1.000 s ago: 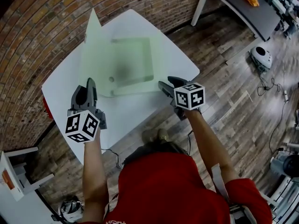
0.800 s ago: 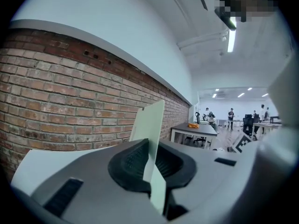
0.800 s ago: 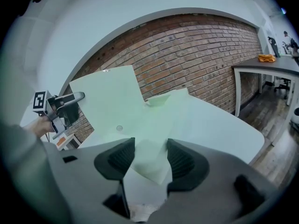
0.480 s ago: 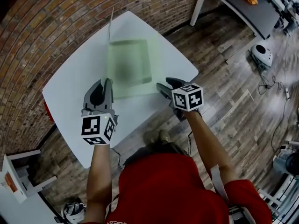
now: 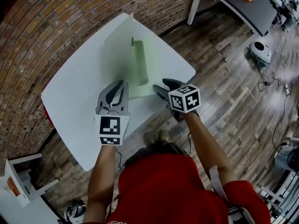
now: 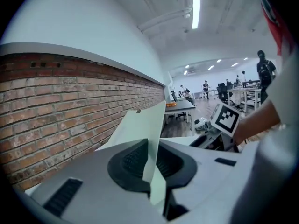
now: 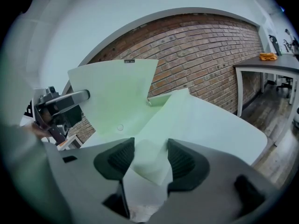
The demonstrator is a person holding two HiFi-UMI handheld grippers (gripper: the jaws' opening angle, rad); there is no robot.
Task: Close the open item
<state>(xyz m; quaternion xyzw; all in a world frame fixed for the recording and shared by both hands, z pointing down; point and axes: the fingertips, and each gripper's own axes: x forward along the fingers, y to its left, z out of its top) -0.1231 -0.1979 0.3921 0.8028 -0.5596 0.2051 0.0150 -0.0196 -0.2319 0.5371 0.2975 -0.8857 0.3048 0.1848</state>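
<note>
Head view: green folder [image 5: 140,84] sits mid-frame on the surface [image 5: 70,101], cover [image 5: 117,50] upright. Only the left gripper view shows the left tongs [image 6: 152,158] pinching that cover. The right gripper view shows the right tongs [image 7: 145,160] spread — folder corner between them.

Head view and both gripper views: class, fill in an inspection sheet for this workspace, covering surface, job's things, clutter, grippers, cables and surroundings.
Surface: white table with the folder on it.
Job's things: pale green folder, its cover stood upright, not yet closed.
Clutter: nothing seen.
Grippers: left gripper shut on the cover's edge; right gripper jaws apart, folder corner between them.
Cables: cable lying on the floor.
Surroundings: brick wall, wood floor, dark table.
</note>
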